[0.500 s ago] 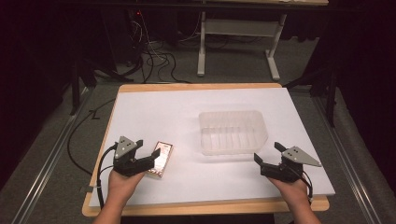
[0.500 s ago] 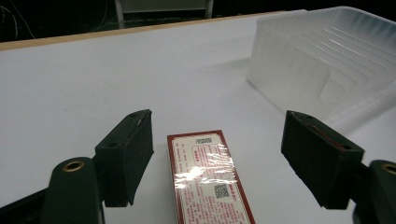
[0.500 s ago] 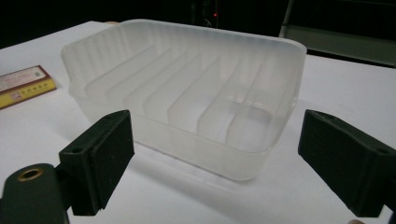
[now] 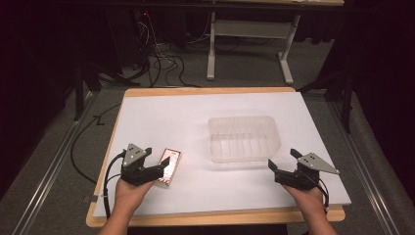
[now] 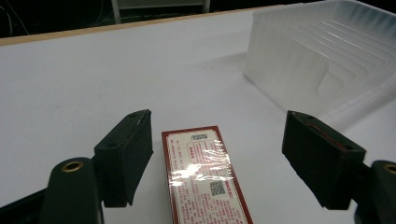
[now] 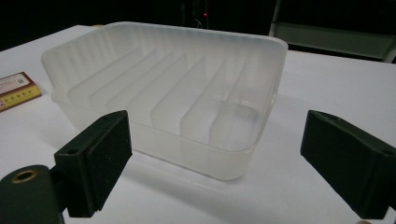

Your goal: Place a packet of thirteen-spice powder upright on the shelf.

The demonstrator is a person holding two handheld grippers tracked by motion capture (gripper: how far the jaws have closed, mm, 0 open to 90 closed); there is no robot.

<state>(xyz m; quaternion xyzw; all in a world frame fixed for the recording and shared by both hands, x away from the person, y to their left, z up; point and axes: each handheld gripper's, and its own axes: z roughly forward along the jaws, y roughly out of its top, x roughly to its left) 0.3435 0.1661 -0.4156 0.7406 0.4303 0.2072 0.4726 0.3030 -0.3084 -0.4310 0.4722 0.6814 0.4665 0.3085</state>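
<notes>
Two grippers' fingers apart, white table [image 4: 161, 117], clear tray [image 4: 243, 138], dark room, floor cables [image 4: 161, 63]

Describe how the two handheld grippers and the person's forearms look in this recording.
Both the left gripper and the right gripper are black, each topped by a grey three-cornered plate. Their fingers are blocky black pads on arms with a brass-ringed hole. A black cable loops from the left gripper across the table edge. The forearms are bare, with no sleeves visible.
</notes>
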